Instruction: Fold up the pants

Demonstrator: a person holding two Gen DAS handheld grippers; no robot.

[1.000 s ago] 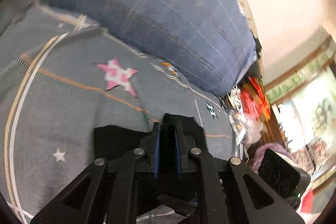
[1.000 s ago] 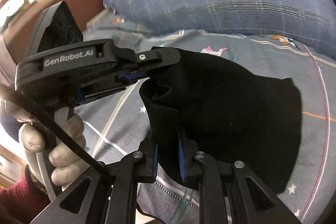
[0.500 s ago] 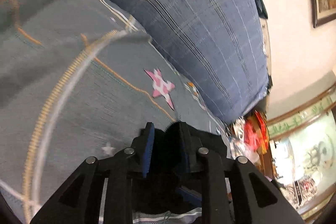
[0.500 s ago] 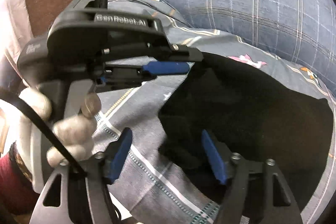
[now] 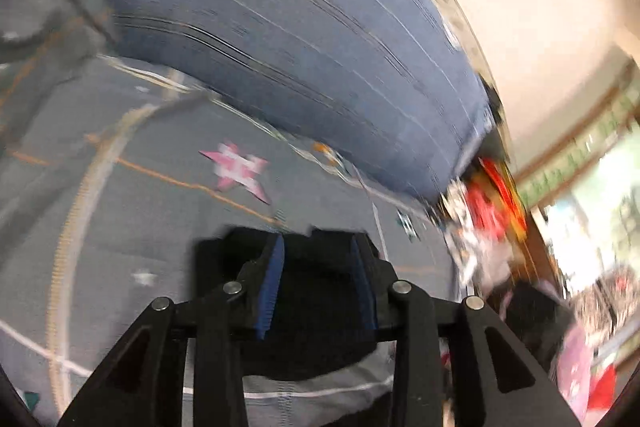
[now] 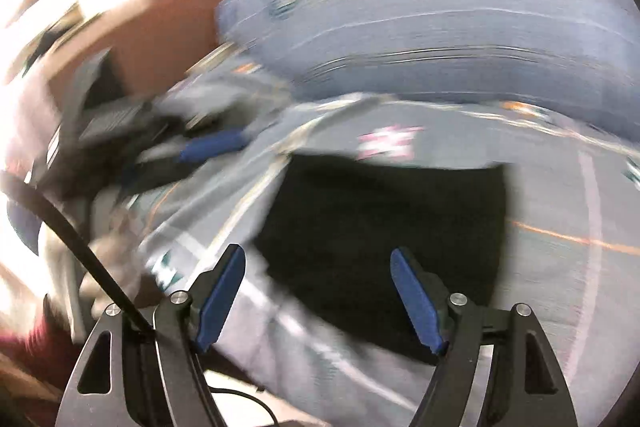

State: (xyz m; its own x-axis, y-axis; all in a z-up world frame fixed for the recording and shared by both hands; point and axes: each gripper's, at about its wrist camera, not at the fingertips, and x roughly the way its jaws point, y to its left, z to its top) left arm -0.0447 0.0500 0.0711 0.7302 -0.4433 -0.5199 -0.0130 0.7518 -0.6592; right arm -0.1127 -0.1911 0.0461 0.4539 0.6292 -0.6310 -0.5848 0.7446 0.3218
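The black pants (image 6: 384, 227) lie as a flat folded rectangle on the grey star-patterned bedsheet (image 6: 560, 267). My right gripper (image 6: 318, 291) is open wide, empty, just in front of the pants' near edge. My left gripper (image 5: 316, 267) is open, its blue pads apart, with the dark pants (image 5: 312, 327) lying below and between the fingers; nothing is pinched. The left gripper also shows blurred at the left of the right wrist view (image 6: 208, 147), beside the pants' left edge. Both views are motion-blurred.
A large blue plaid pillow (image 5: 300, 39) lies along the far side of the sheet, also in the right wrist view (image 6: 440, 7). Red and silver clutter (image 5: 488, 211) sits past the bed's right edge. A brown headboard (image 6: 168, 27) stands at the left.
Both grippers were shut on the pants a second ago. They have opened and let go, and the pants now lie flat on the sheet. Both grippers are pulling back.
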